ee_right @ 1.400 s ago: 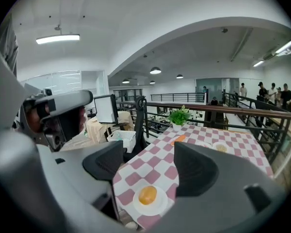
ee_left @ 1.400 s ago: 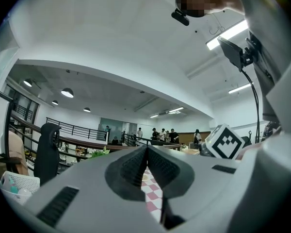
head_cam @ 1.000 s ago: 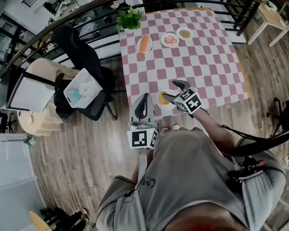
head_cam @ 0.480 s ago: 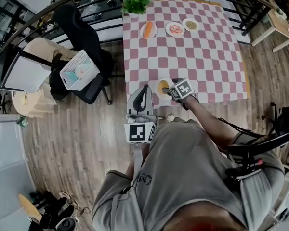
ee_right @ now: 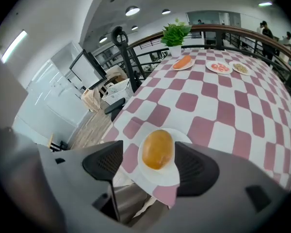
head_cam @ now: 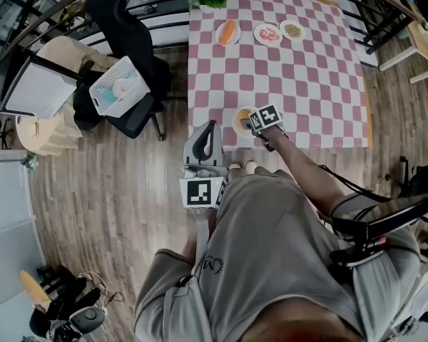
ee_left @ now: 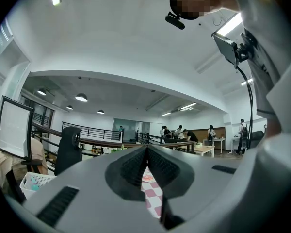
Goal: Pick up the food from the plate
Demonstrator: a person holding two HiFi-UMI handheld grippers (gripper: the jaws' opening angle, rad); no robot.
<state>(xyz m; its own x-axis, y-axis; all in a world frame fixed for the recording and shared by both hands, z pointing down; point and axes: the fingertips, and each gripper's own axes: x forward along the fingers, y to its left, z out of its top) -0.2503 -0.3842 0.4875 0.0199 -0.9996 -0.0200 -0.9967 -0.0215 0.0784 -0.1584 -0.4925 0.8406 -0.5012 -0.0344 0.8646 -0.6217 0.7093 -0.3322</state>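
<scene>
While the left gripper (ee_left: 146, 165) hung beside the person's lap, jaws pressed together on nothing, the right gripper (ee_right: 150, 161) hovered at the near edge of the checked table (ee_right: 223, 106). Its jaws were spread wide on either side of the golden bun (ee_right: 157, 149), which lay ungripped on its white plate (ee_right: 160, 179).

I am finding no word, number or brand here that I can read. The marker cube (head_cam: 201, 192) of my left claw (head_cam: 210, 127) and the second cube (head_cam: 266, 117) of my right claw (head_cam: 246, 119) are showing only black-and-white square patterns, not letters. A small pale mark (head_cam: 212, 264) is showing on my grey shirt (head_cam: 271, 241), too small to read.
</scene>
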